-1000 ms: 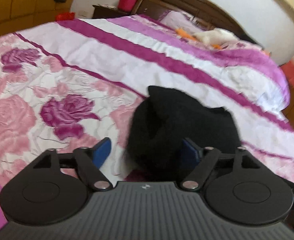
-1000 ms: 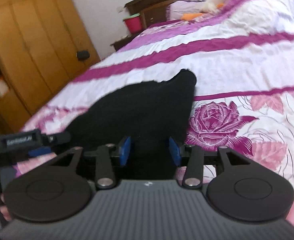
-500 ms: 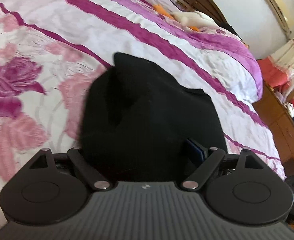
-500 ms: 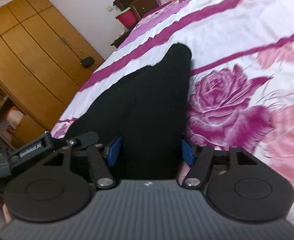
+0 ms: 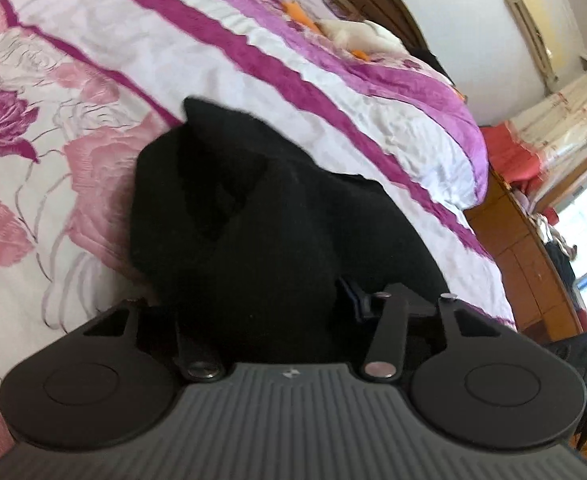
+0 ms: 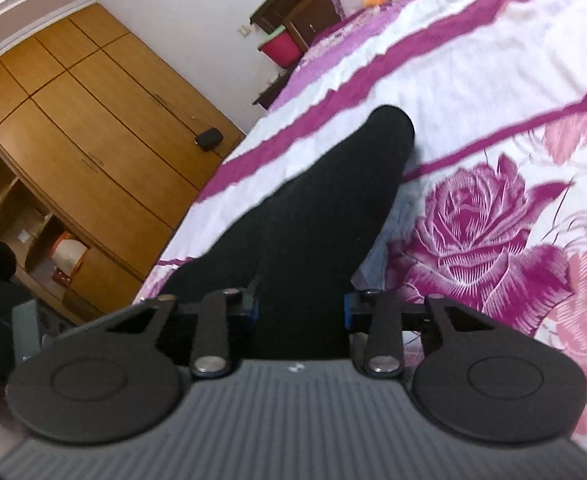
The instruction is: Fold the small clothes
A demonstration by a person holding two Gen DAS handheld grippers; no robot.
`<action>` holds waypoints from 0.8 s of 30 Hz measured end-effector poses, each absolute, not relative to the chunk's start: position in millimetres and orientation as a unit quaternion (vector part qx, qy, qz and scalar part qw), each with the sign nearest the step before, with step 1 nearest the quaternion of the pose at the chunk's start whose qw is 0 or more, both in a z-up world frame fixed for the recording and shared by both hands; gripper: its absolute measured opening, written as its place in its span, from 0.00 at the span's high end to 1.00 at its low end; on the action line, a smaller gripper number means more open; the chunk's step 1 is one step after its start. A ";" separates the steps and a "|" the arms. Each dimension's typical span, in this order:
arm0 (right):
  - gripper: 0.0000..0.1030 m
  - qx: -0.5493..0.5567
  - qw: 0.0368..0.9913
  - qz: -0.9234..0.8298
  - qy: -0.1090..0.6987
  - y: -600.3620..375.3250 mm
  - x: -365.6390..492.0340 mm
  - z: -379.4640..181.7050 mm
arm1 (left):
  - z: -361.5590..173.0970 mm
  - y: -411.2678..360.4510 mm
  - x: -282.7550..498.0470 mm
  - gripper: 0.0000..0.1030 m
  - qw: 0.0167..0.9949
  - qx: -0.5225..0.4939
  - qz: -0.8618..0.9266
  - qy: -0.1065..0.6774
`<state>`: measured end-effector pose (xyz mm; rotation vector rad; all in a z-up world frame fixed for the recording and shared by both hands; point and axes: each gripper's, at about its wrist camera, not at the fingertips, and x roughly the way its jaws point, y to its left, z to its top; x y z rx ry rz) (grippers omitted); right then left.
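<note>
Bedroom: bed [image 5: 93, 128] under a pink and magenta rose quilt, wooden headboard at the far end, wardrobe [image 6: 93, 128] beyond the bed's side edge.

Black garment [image 5: 261, 216] sits near the bed's near edge, on the rose-print part of the quilt, far tip touching the first magenta stripe. It is bunched and partly lifted, not flat.

Left gripper [image 5: 265, 312]: cloth fills the gap; one blue pad shows, the other finger is buried in fabric. Looks clamped on the garment, though I cannot see both pads meet it.

Right gripper [image 6: 299, 308]: both blue pads press a narrow band of the garment [image 6: 325, 208], which runs away in a long strip to a rounded tip.

Progress, my read: early to middle. Both ends seem held and no neat folded shape shows. Left to do: lay it flat, fold it, smooth it, let go.

Containers: red tub [image 6: 281, 50] on the nightstand by the headboard, contents not visible. Open wardrobe shelves hold some boxes, too small to identify.
</note>
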<state>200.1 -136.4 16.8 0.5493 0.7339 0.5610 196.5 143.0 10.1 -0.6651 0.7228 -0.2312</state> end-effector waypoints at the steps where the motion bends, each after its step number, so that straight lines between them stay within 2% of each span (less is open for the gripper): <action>1: 0.64 0.251 0.862 0.264 0.351 -136.8 197.3 22.3 | 14.3 137.2 193.1 0.47 0.876 -0.313 -0.114 0.348; 13: 0.64 0.233 0.862 0.236 0.384 -194.2 137.2 61.3 | 37.7 62.6 136.8 0.47 0.861 -0.300 -0.154 0.381; 24: 0.63 0.268 0.849 0.218 0.399 -240.3 66.2 49.8 | 36.1 13.1 66.9 0.47 0.852 -0.274 -0.174 0.410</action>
